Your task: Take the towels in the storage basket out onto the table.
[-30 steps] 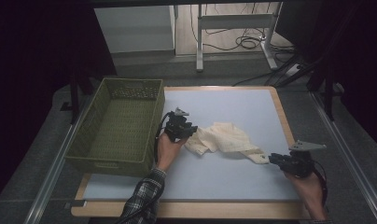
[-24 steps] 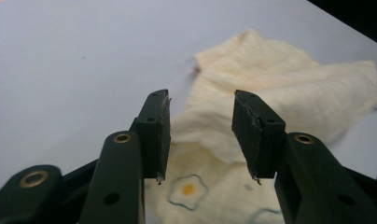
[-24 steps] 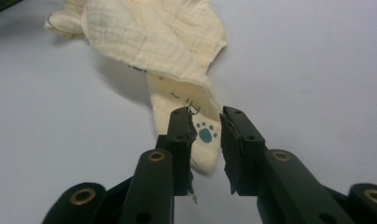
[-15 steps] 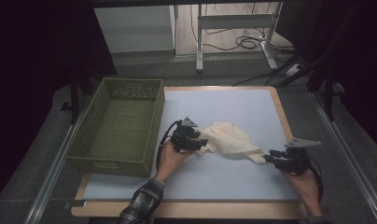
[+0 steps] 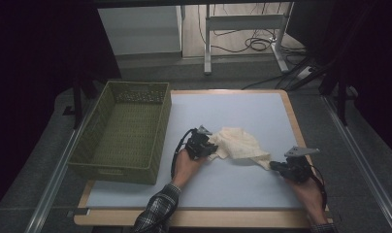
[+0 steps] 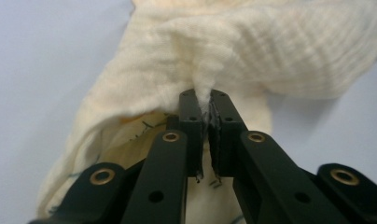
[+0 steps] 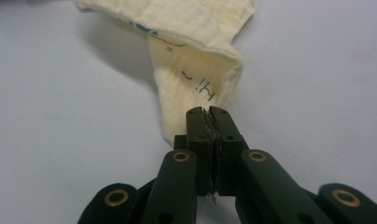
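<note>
A cream cloth [image 5: 238,142] lies crumpled on the pale blue table top, stretched between both grippers. My left gripper [image 5: 209,145] is shut on the cloth's left edge; up close a fold of the cream cloth [image 6: 233,60] is pinched between its jaws [image 6: 204,103]. My right gripper [image 5: 275,166] is shut on the cloth's lower right corner. In the right gripper view that corner of the cloth [image 7: 196,79], with small dark marks on it, runs into the closed gripper tips [image 7: 206,112].
A green woven basket [image 5: 122,130] stands on the table's left side, close to the left hand. The wooden table edge [image 5: 199,217] runs along the front. Beyond the table are a white cabinet [image 5: 138,29] and a desk frame [image 5: 242,24] with cables.
My left gripper has moved right and toward the front with the cloth's edge in it, bunching the cloth. The right gripper has barely moved.
</note>
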`<state>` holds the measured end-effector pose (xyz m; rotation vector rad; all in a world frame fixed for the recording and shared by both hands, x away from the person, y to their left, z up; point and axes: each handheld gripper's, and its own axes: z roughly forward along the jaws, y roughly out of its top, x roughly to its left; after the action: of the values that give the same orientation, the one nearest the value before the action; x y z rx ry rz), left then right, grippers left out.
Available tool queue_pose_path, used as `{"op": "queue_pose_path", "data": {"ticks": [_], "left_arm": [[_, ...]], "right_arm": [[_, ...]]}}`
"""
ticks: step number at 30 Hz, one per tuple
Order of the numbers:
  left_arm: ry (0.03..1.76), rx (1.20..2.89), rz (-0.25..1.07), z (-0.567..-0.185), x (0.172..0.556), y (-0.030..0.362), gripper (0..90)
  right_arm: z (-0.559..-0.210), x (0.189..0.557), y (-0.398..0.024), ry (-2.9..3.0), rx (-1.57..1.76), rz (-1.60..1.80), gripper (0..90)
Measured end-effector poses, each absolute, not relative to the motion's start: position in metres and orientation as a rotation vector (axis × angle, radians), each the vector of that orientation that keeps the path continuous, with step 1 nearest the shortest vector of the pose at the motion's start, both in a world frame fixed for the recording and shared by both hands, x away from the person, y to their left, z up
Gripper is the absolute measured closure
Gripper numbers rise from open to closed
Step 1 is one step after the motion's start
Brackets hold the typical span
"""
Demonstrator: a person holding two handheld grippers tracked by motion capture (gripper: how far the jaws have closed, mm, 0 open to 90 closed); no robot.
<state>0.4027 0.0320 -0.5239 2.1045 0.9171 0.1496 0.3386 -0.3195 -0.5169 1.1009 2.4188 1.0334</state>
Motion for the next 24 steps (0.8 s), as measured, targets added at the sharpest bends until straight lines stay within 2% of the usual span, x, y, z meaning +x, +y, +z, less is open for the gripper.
{"op": "queue_pose_path", "data": {"ticks": [9, 16, 17, 18, 19, 20, 24], "left_arm": [[0.933, 1.965, 0.19, -0.481, 0.412, 0.058, 85.2], [1.01, 1.911, 0.278, -0.456, 0.443, 0.07, 85.4], [1.08, 1.909, 0.301, -0.454, 0.456, 0.072, 85.1], [1.08, 1.909, 0.301, -0.454, 0.456, 0.072, 73.1], [1.12, 1.899, 0.305, -0.455, 0.461, 0.073, 73.1], [1.143, 1.892, 0.301, -0.456, 0.462, 0.074, 66.0], [1.111, 1.929, 0.302, -0.462, 0.454, 0.071, 60.0]], "right_arm": [[-0.475, 0.351, -0.33, 2.331, 1.064, 1.097, 87.7], [-0.43, 0.406, -0.314, 2.277, 1.046, 1.088, 87.6], [-0.426, 0.418, -0.31, 2.27, 1.043, 1.081, 87.4], [-0.426, 0.418, -0.31, 2.27, 1.043, 1.081, 87.4], [-0.42, 0.444, -0.304, 2.247, 1.067, 1.066, 77.9], [-0.418, 0.455, -0.303, 2.236, 1.117, 1.057, 71.5], [-0.418, 0.461, -0.3, 2.239, 1.152, 1.124, 70.7]]}}
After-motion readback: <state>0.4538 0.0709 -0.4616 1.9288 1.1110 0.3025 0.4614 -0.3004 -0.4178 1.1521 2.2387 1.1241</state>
